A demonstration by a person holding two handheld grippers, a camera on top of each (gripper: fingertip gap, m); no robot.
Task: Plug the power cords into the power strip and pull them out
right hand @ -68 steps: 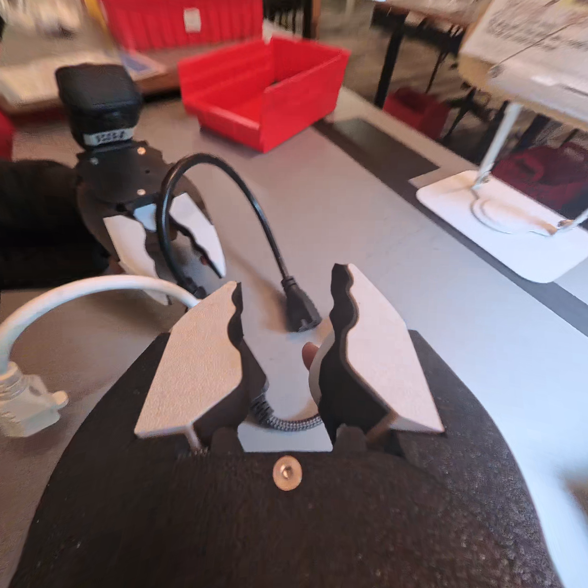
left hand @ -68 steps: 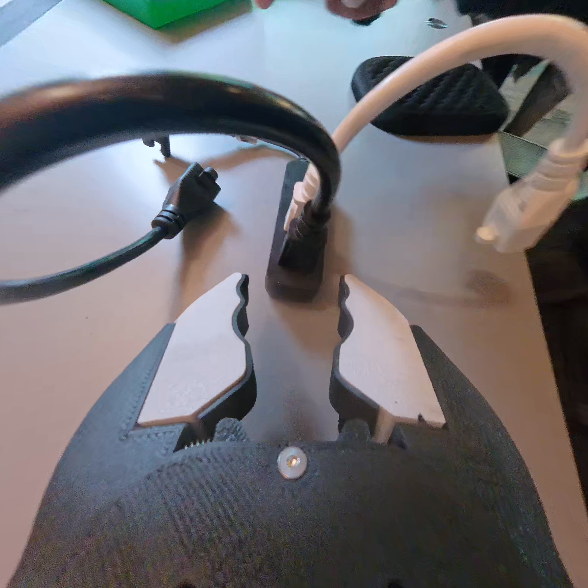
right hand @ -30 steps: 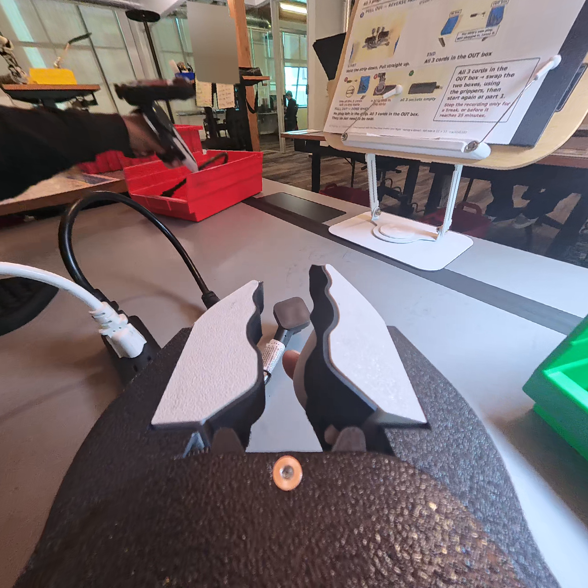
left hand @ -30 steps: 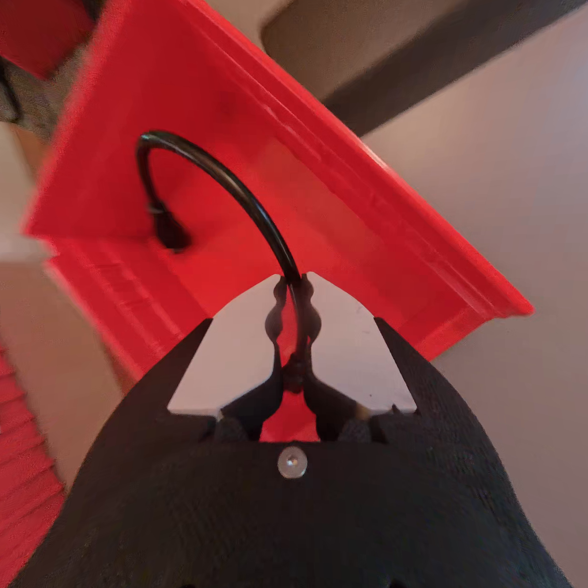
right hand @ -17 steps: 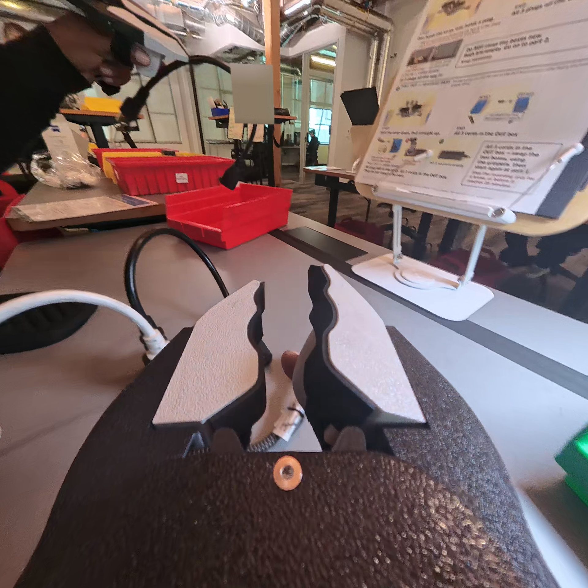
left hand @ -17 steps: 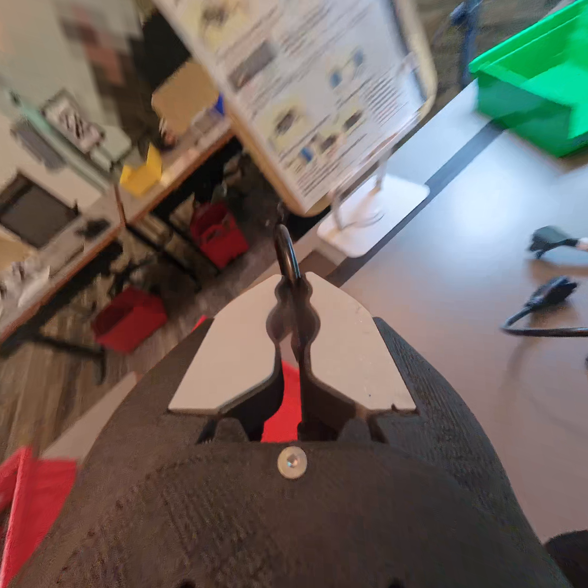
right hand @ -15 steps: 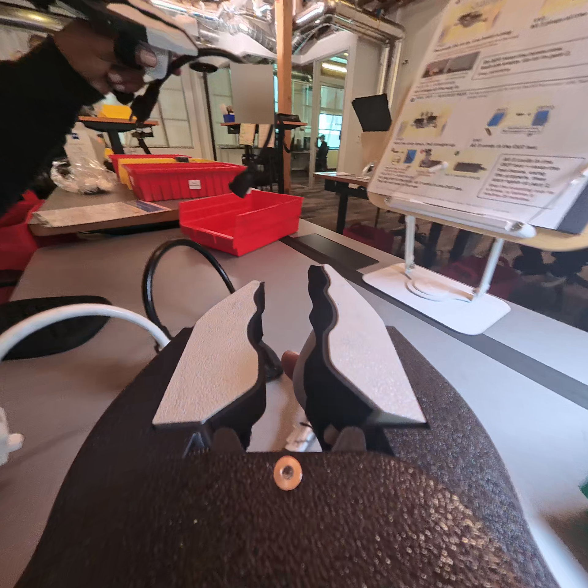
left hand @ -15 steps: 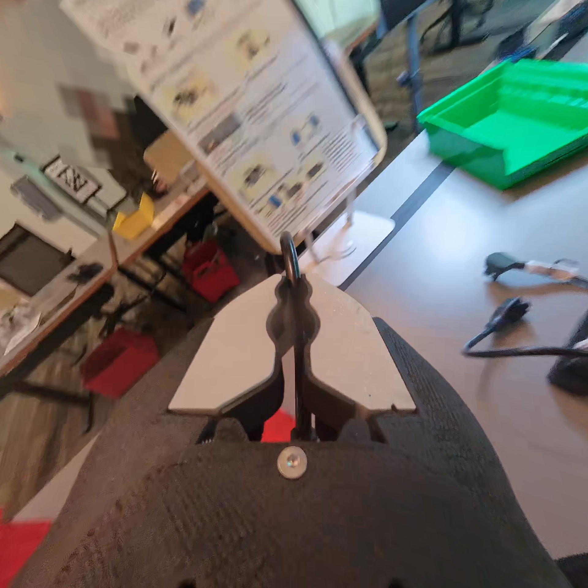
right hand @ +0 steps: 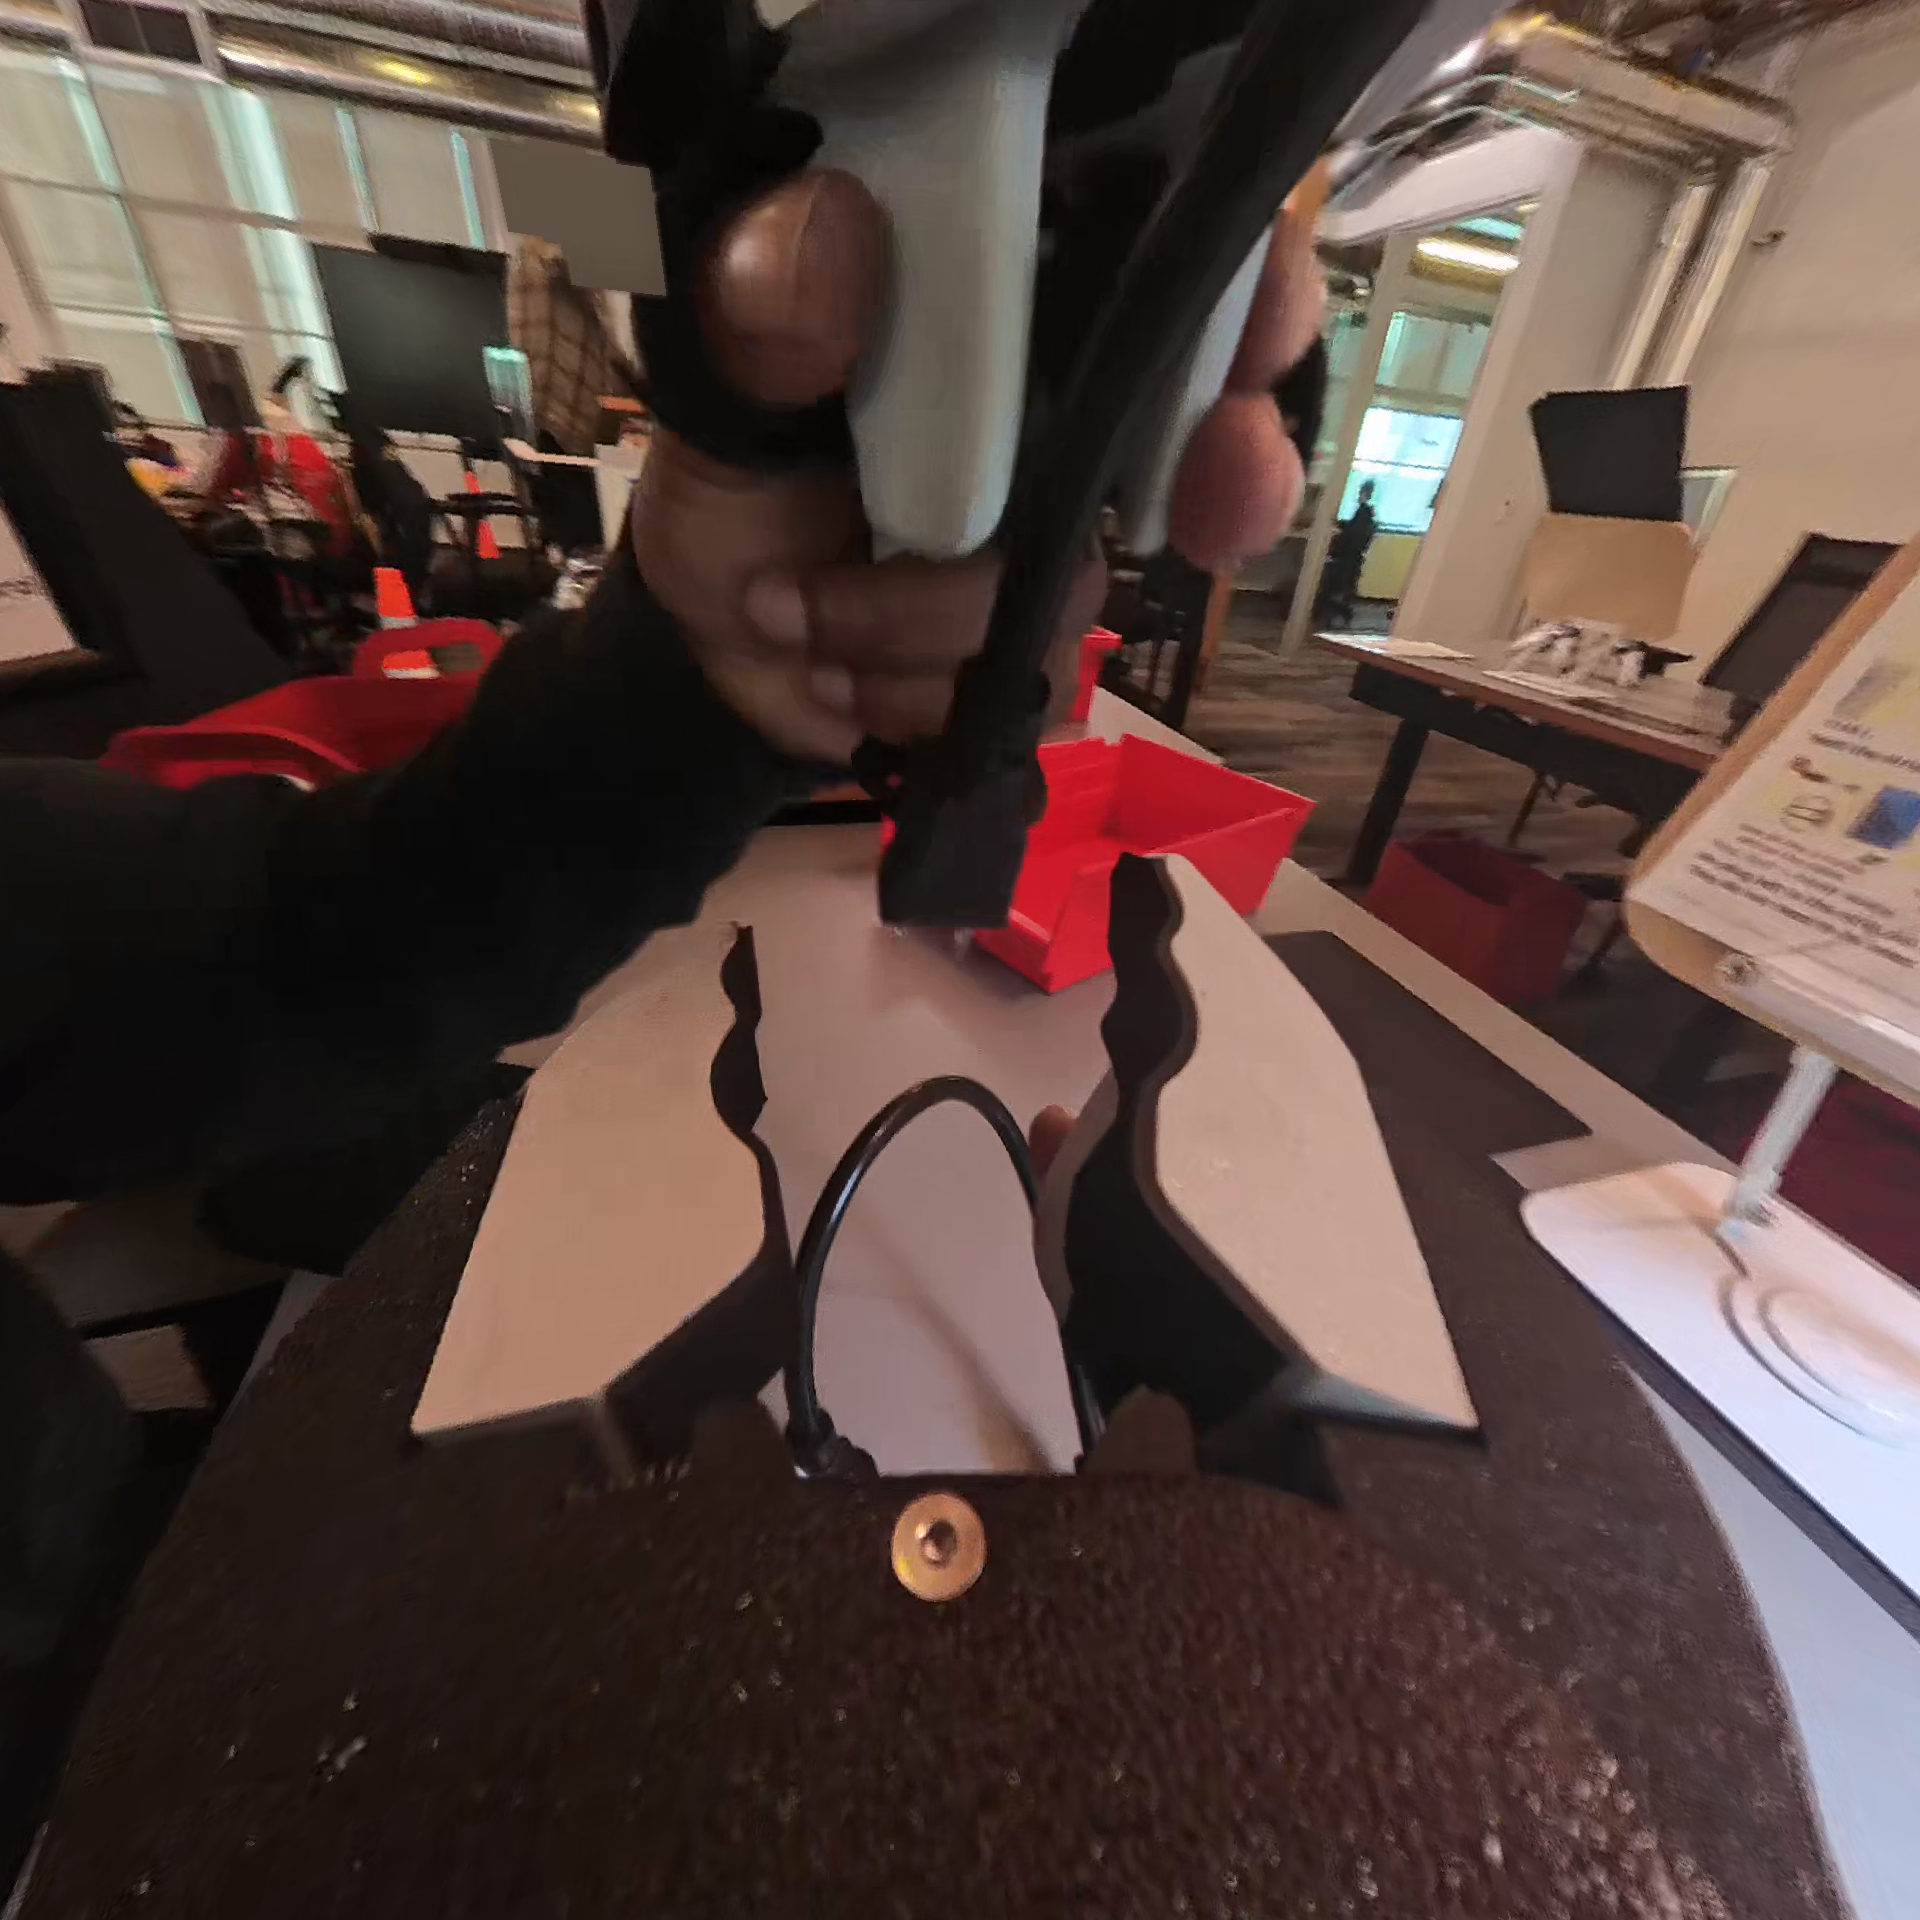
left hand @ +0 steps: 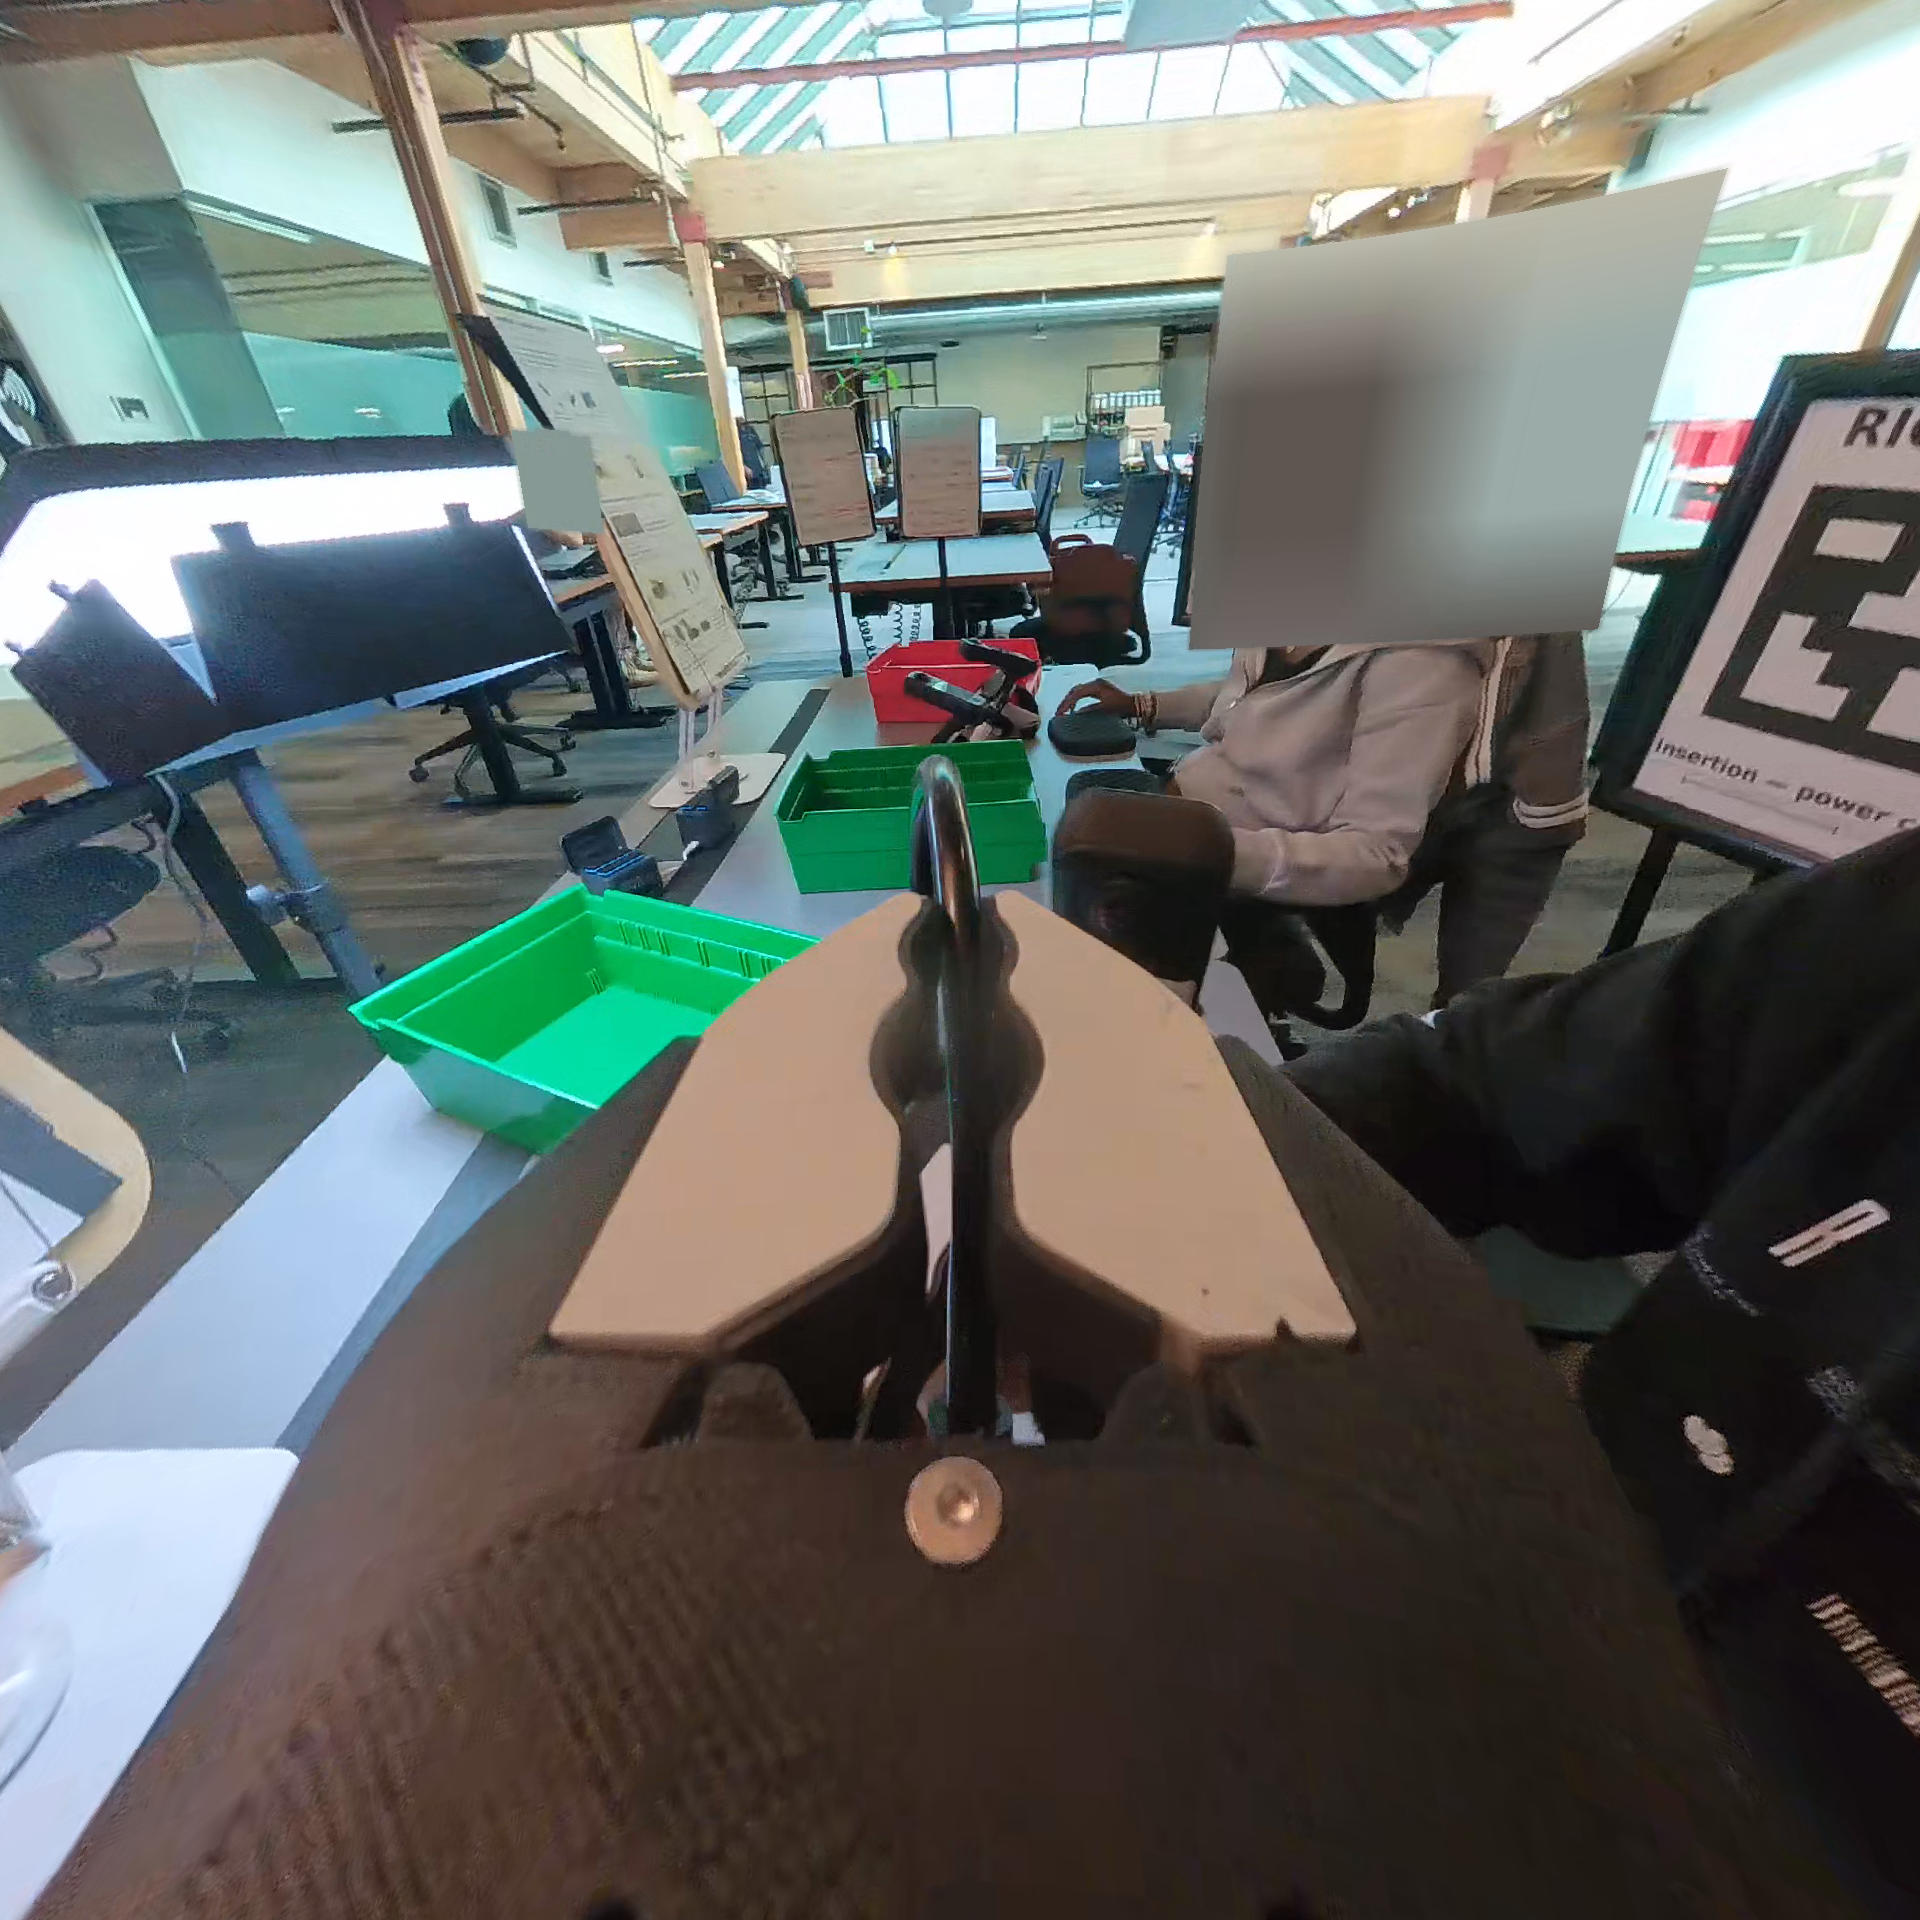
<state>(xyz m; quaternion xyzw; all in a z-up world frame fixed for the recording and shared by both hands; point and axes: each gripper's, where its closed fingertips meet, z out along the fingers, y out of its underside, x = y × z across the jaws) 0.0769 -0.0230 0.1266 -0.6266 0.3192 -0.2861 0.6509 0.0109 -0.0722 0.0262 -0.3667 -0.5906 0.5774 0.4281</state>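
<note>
1. Our left claw (left hand: 951, 971) is clamped shut on a black power cord (left hand: 943, 831). The cable runs lengthwise down the slot between the pads and arches up past the tips.

2. In the right wrist view the same cord's plug (right hand: 951, 847) hangs from the left claw above, its long axis near vertical, its prong end pointing down at the table (right hand: 914, 1309). It sits just above and ahead of our right claw (right hand: 935, 935).

3. Our right claw stands open and holds nothing. A loop of another black cord (right hand: 914, 1122) shows on the table through its gap, not pinched.

4. The power strip is in neither view, so we cannot say which way it lies from the plug.

5. We judge the plug is already upright, so the next move is finding the strip's socket and lowering straight onto it, left claw nearer.

6. The red bin (right hand: 1164, 831) lies behind the plug.
</note>
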